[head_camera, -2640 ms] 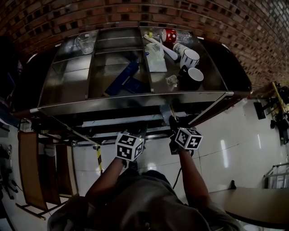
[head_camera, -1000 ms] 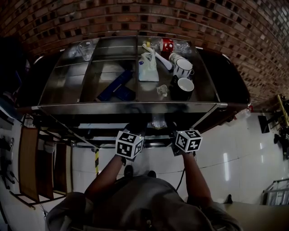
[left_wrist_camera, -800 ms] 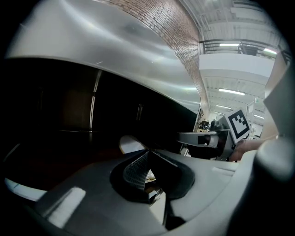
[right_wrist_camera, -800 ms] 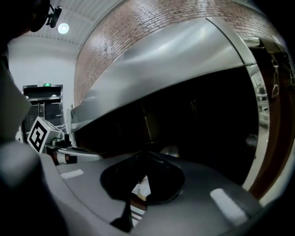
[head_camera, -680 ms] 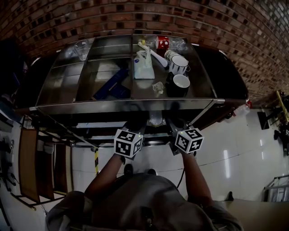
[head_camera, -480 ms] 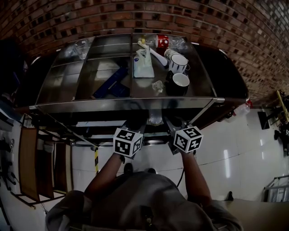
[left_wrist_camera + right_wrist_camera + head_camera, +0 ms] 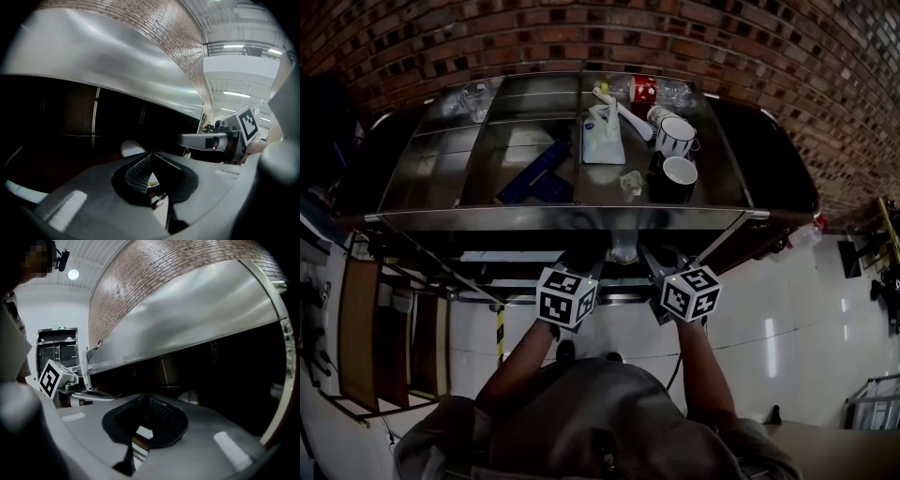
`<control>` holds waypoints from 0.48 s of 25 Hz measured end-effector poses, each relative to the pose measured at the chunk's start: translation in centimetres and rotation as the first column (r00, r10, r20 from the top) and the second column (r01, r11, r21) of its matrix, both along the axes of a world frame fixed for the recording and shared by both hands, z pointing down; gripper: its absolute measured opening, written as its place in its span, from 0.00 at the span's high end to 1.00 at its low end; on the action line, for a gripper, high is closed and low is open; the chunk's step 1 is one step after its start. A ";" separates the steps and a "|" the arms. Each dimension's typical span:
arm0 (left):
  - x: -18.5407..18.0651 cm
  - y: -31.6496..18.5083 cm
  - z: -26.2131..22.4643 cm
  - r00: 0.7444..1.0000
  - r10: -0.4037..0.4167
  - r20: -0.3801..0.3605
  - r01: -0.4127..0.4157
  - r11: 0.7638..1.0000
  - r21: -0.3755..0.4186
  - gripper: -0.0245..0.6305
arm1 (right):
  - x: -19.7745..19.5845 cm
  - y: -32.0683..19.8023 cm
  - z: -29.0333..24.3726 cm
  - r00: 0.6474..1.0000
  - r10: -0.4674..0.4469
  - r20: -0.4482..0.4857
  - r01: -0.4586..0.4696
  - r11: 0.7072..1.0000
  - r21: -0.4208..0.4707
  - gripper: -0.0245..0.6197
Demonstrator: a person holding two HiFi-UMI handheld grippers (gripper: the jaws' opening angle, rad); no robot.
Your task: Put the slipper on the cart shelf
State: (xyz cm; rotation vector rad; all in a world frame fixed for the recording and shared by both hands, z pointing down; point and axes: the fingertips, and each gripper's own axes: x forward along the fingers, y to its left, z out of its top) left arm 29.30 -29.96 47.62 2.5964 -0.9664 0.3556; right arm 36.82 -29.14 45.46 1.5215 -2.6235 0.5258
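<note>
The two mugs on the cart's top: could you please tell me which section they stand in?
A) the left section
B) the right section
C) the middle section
B: the black mug and the white mug both stand in the right-hand section of the cart top, the white one farther from the person.
</note>
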 end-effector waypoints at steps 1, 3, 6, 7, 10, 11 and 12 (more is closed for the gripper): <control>0.0 0.0 0.0 1.000 -0.001 0.000 0.001 1.000 0.000 0.95 | 0.0 0.0 0.0 1.000 0.000 0.001 0.000 1.000 0.001 0.96; 0.0 0.0 0.1 1.000 -0.002 0.000 0.002 1.000 0.000 0.95 | 0.0 0.1 -0.1 1.000 0.000 0.002 0.000 1.000 0.002 0.96; 0.0 0.0 0.0 1.000 -0.002 -0.002 0.002 1.000 0.000 0.95 | 0.0 0.1 -0.3 1.000 -0.002 0.002 0.002 1.000 0.006 0.96; 0.0 0.0 0.0 1.000 -0.002 -0.002 0.002 1.000 0.000 0.95 | -0.1 0.1 -0.3 1.000 -0.004 0.002 0.004 1.000 0.007 0.96; -0.1 0.0 0.0 1.000 -0.001 -0.002 0.001 1.000 0.000 0.95 | -0.2 0.1 -0.4 1.000 -0.009 0.001 0.009 1.000 0.007 0.96; -0.1 0.1 0.0 1.000 -0.001 -0.002 0.001 1.000 -0.001 0.95 | -0.3 0.2 -0.4 1.000 -0.011 0.000 0.011 1.000 0.006 0.96; -0.1 0.1 0.0 1.000 0.000 -0.002 0.000 1.000 -0.001 0.95 | -0.4 0.2 -0.4 1.000 -0.012 0.000 0.012 1.000 0.006 0.96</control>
